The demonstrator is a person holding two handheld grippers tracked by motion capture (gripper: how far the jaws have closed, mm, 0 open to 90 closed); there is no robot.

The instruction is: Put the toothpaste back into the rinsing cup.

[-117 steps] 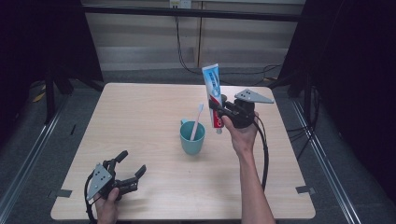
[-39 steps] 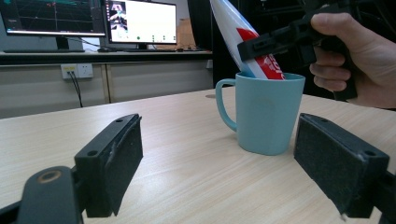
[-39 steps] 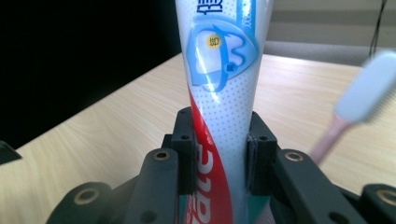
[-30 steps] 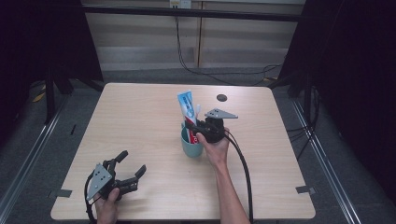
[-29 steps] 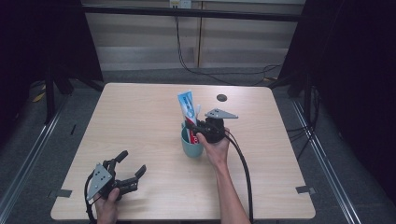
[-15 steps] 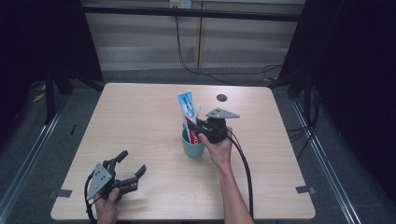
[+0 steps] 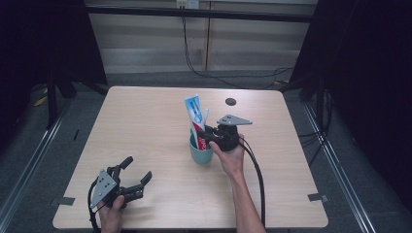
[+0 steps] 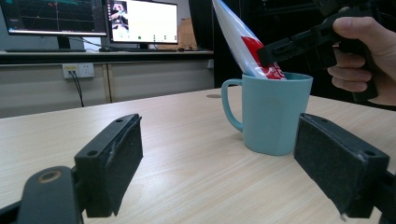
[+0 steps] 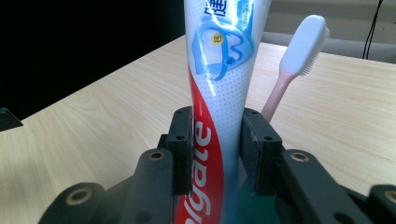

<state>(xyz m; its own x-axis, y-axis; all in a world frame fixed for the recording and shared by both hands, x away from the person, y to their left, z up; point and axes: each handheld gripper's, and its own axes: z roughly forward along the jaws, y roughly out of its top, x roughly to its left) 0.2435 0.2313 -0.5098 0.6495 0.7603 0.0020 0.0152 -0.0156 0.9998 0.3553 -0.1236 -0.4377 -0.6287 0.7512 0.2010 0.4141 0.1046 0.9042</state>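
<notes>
A teal mug (image 7: pixel 200 153) stands near the middle of the wooden table (image 7: pixel 145 116). A white, blue and red toothpaste tube (image 7: pixel 194 112) stands tilted in it, beside a pink toothbrush (image 7: pixel 206 114). My right gripper (image 7: pixel 203 138) is just right of the mug's rim, shut on the tube's lower part. In the right gripper view both pads (image 9: pixel 183 140) press the tube (image 9: pixel 219 84), with the toothbrush (image 9: pixel 299 51) behind. My left gripper (image 7: pixel 137 168) rests open at the table's front left. In the left gripper view its jaws frame the mug (image 8: pixel 273 114) from a distance.
A small black round mark (image 7: pixel 231 101) lies on the table behind the mug. The right gripper's cable (image 7: pixel 257 179) trails back over the table's front. Monitors (image 8: pixel 140 21) stand on a desk beyond the table in the left gripper view.
Since the oldest frame, my right gripper has carried the toothpaste tube down and left into the mug. Over the last second it barely shifted. The left gripper has not moved.
</notes>
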